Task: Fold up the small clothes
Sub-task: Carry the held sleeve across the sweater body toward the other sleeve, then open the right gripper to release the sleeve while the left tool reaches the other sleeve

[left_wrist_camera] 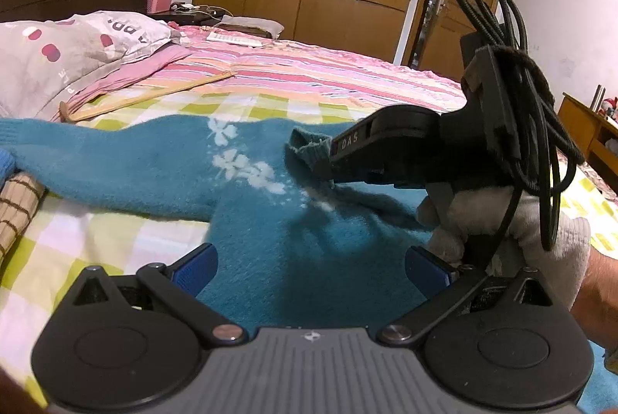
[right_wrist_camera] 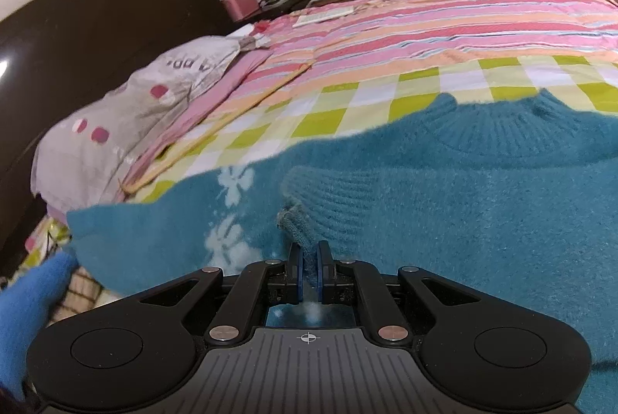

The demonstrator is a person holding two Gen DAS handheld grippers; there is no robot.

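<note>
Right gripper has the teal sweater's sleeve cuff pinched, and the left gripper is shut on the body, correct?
Not quite. The left gripper is open, its jaws spread above the teal sweater, as the left wrist view shows. The right gripper does pinch the sleeve cuff.

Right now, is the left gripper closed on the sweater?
No: in the left wrist view the left gripper is wide open above the teal sweater, its blue pads far apart and holding nothing.
</note>
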